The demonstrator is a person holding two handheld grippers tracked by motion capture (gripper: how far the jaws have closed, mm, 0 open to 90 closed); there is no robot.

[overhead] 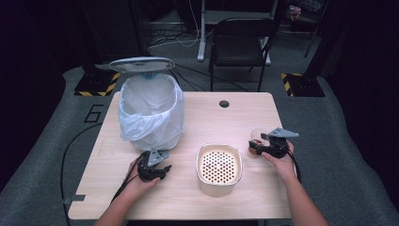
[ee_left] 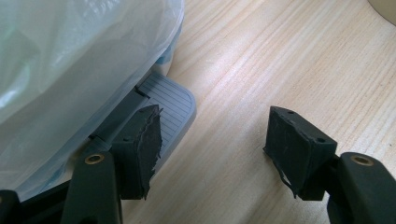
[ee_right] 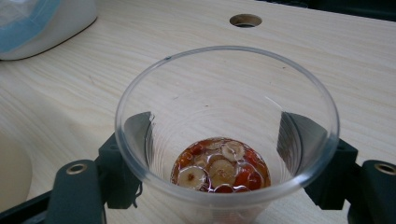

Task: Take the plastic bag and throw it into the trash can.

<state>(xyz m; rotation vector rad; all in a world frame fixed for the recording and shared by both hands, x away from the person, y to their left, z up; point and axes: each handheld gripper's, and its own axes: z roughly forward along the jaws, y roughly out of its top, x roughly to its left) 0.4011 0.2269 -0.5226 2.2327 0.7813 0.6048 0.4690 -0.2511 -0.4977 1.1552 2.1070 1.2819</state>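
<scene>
A clear plastic cup stands on the wooden table at the right, with red-brown liquid and sliced fruit pieces in its bottom. My right gripper holds it, one pad pressed on each side of the cup. At the left stands a pedal bin lined with a white bag, its grey lid raised. My left gripper is open at the bin's foot. Its left pad rests on the grey ribbed pedal; the right pad hangs over bare wood.
A cream container with a perforated top sits between my hands near the front edge. A round cable hole lies at the table's far side. Behind the table stands a black chair.
</scene>
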